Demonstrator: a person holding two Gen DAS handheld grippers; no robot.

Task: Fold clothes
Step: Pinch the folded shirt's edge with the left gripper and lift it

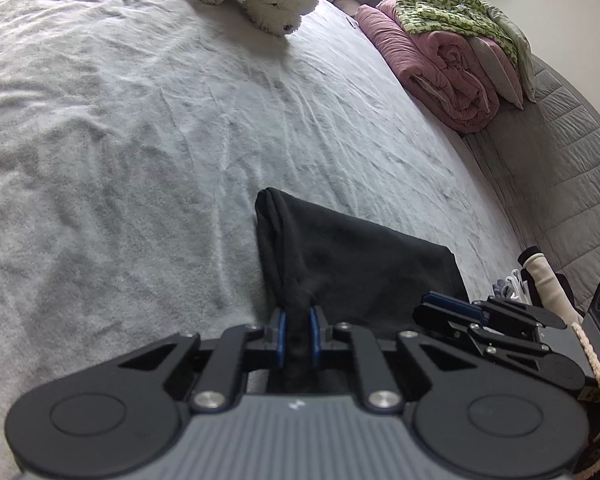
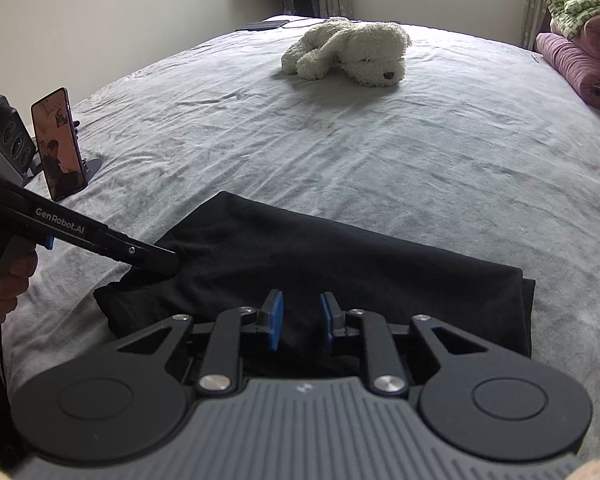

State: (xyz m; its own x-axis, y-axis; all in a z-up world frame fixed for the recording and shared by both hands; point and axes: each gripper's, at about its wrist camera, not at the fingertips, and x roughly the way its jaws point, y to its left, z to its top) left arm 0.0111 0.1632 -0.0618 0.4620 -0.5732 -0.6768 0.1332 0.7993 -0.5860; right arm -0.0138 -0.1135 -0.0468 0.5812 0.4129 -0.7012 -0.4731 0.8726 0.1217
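Black garment [image 2: 340, 264] lies folded flat on the grey bedsheet [image 2: 340, 140], lower centre of the right wrist view, near the bed's front edge. Left gripper [image 1: 298, 326] pinched nearly closed on a bunched-up corner of the garment, blue pads [image 1: 281, 334] pressing cloth from both sides, fabric pulled up into a ridge. Right gripper [image 2: 300, 320] has its jaws partly apart over the garment's near edge; dark cloth sits between the pads, but can't tell if they press it. White plush dog [image 2: 352, 56] upper centre. Pink quilt [image 1: 440, 68] with a green patterned cloth [image 1: 452, 8] on top, upper right. Phone on a stand [image 2: 58, 144] at left edge.
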